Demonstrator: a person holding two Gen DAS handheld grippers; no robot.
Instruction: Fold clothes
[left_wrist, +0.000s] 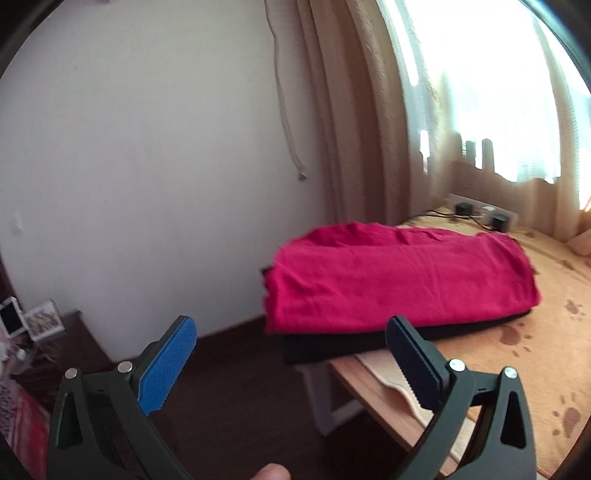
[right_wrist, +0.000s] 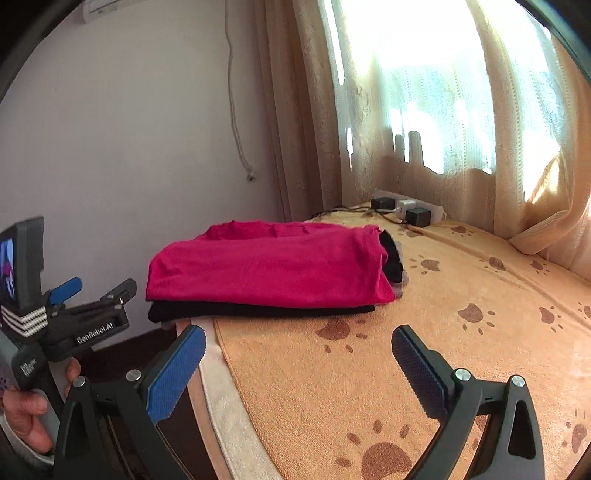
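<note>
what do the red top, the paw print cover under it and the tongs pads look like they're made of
Red top: soft matte knit, probably cotton jersey; it sags and creases finely.
Paw print cover: looks like terry towelling, with a fuzzy looped nap and no shine.
Pads of the right tongs: blue, finely ribbed with a toothed edge, likely rubber or moulded plastic; the arms look like matte black plastic.

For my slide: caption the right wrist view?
Open right tongs face folded red garment stacked on black garment.

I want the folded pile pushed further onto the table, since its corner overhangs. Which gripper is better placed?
Left, probably. The left gripper is open beside the overhanging corner of the black garment under the red garment. The right gripper is open over bare towel.
</note>
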